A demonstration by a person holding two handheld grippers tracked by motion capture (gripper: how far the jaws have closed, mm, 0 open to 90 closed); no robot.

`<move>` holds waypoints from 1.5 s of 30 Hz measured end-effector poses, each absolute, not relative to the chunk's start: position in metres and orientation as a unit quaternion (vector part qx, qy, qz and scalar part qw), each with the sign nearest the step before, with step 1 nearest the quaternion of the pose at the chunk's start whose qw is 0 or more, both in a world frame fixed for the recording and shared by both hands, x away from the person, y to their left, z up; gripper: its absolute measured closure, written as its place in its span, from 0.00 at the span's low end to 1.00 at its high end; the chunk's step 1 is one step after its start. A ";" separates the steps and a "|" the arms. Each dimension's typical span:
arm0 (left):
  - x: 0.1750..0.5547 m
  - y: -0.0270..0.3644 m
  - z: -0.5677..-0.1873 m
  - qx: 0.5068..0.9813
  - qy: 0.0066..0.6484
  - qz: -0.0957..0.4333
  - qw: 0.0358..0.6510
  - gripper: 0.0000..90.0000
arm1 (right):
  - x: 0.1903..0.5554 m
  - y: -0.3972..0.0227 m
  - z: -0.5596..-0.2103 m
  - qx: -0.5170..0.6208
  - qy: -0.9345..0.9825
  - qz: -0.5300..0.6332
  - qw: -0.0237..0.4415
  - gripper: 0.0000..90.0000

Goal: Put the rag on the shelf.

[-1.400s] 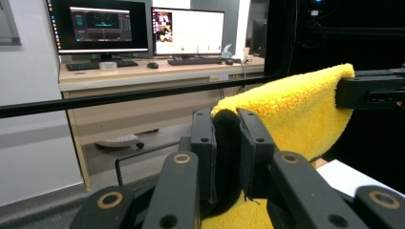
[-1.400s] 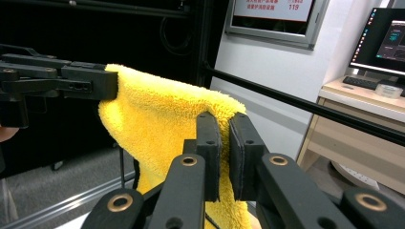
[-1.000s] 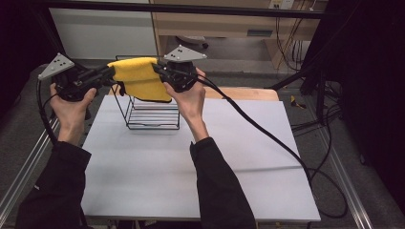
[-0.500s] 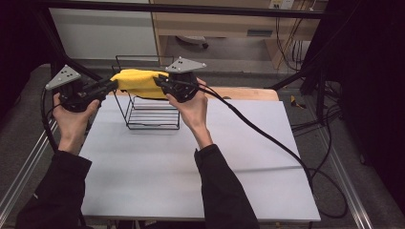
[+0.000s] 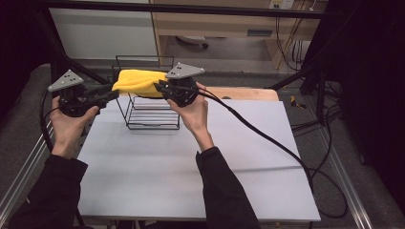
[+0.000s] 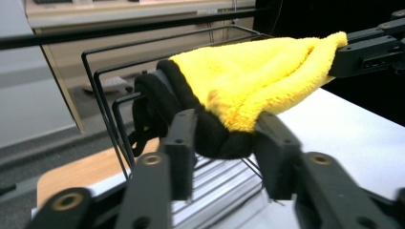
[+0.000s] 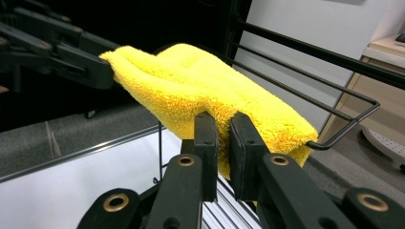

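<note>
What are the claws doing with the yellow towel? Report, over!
Left claw and right claw shut on yellow towel. Towel draped over wire rack. Nothing in the way.

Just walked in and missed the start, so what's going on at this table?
A person holds a gripper in each hand and has a yellow cloth stretched between them. The left gripper pinches one end and the right gripper pinches the other. The cloth is held over the top of a black wire rack that stands on the white table, and part of it lies on the rack's top wires. Both grippers grip it, so it has not been let go.
</note>
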State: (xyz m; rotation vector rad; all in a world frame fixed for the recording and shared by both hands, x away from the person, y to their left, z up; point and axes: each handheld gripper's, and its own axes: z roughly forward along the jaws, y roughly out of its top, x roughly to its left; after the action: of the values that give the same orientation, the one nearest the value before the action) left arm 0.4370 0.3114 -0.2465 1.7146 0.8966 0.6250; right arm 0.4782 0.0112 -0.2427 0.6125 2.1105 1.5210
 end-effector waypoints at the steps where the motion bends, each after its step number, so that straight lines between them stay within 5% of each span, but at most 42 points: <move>1: 0.436 0.312 -0.244 0.716 0.378 0.263 0.525 0.61 | 0.478 0.011 -0.243 0.221 0.769 0.552 0.233 0.92; 7: 0.436 0.318 -0.231 0.700 0.386 0.261 0.541 0.59 | 0.477 0.012 -0.247 0.213 0.776 0.545 0.237 0.92; 15: 0.448 0.305 -0.243 0.722 0.382 0.248 0.521 0.86 | 0.476 0.012 -0.250 0.207 0.780 0.541 0.237 0.91; 22: 0.456 0.296 -0.253 0.735 0.376 0.261 0.499 0.99 | 0.473 0.011 -0.251 0.201 0.786 0.534 0.237 0.88; 31: 0.460 0.292 -0.263 0.742 0.379 0.256 0.491 1.00 | 0.470 0.007 -0.242 0.206 0.769 0.569 0.204 0.77; 38: 0.464 0.287 -0.275 0.749 0.374 0.258 0.483 1.00 | 0.480 0.015 -0.256 0.234 0.788 0.536 0.189 0.95; 45: 0.470 0.285 -0.286 0.745 0.379 0.263 0.482 0.98 | 0.492 0.022 -0.281 0.265 0.789 0.517 0.199 0.98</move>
State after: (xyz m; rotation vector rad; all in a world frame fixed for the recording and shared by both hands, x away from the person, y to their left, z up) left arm 0.4704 0.2849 -0.2857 1.8168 0.9239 0.6400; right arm 0.4924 0.0219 -0.2806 0.7404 2.2079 1.4471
